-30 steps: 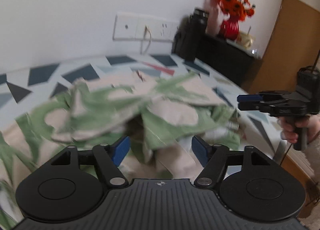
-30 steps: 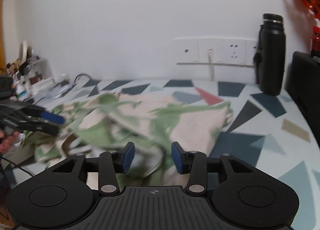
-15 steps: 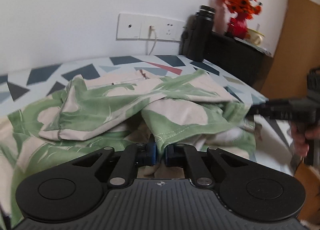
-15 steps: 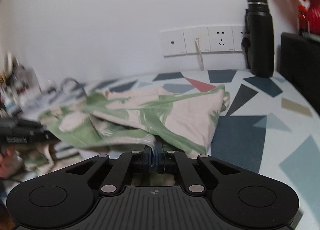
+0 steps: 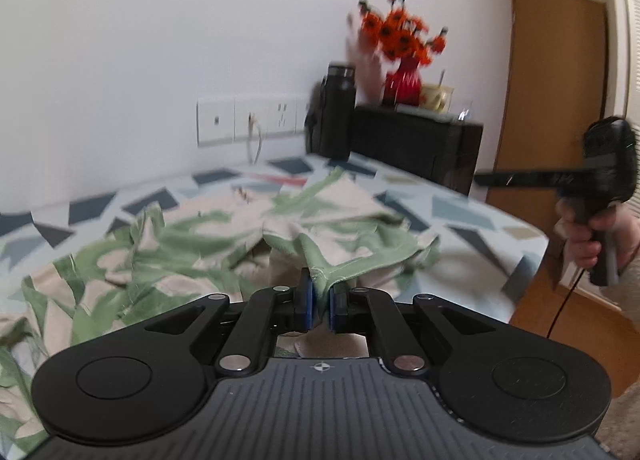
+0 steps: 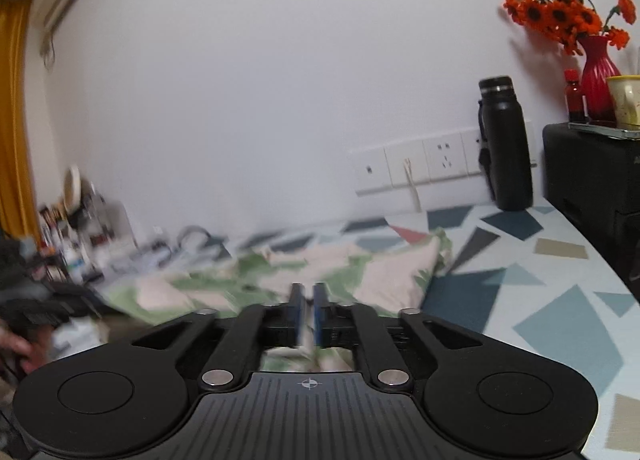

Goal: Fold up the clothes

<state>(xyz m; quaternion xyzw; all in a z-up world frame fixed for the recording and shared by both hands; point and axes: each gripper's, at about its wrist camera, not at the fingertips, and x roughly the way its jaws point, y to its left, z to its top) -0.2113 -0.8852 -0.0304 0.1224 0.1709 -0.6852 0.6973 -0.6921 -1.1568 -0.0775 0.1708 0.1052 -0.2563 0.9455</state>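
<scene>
Pinching stitched hem of crumpled green-and-cream leaf-print garment (image 5: 224,236), left gripper (image 5: 320,302) clamping tight over patterned tabletop (image 5: 472,212). Right gripper (image 6: 308,314) nearly closed, cloth seemingly between pads, blur hiding contact. Fabric looking light, floppy; hems and corners offering best hold.

Garment (image 5: 224,236) lies crumpled on tabletop (image 5: 472,216), spread from centre to near left. Left claw (image 5: 320,302) at its near edge w/ a fold pinched between the pads. Right claw (image 6: 307,314) at garment's right side, cloth between its pads too. Far back by wall: outlets (image 6: 416,170), bottle (image 6: 506,144) right of them, cabinet (image 6: 592,176) further right w/ vase (image 6: 598,76) & cup (image 6: 626,100) on top.
</scene>
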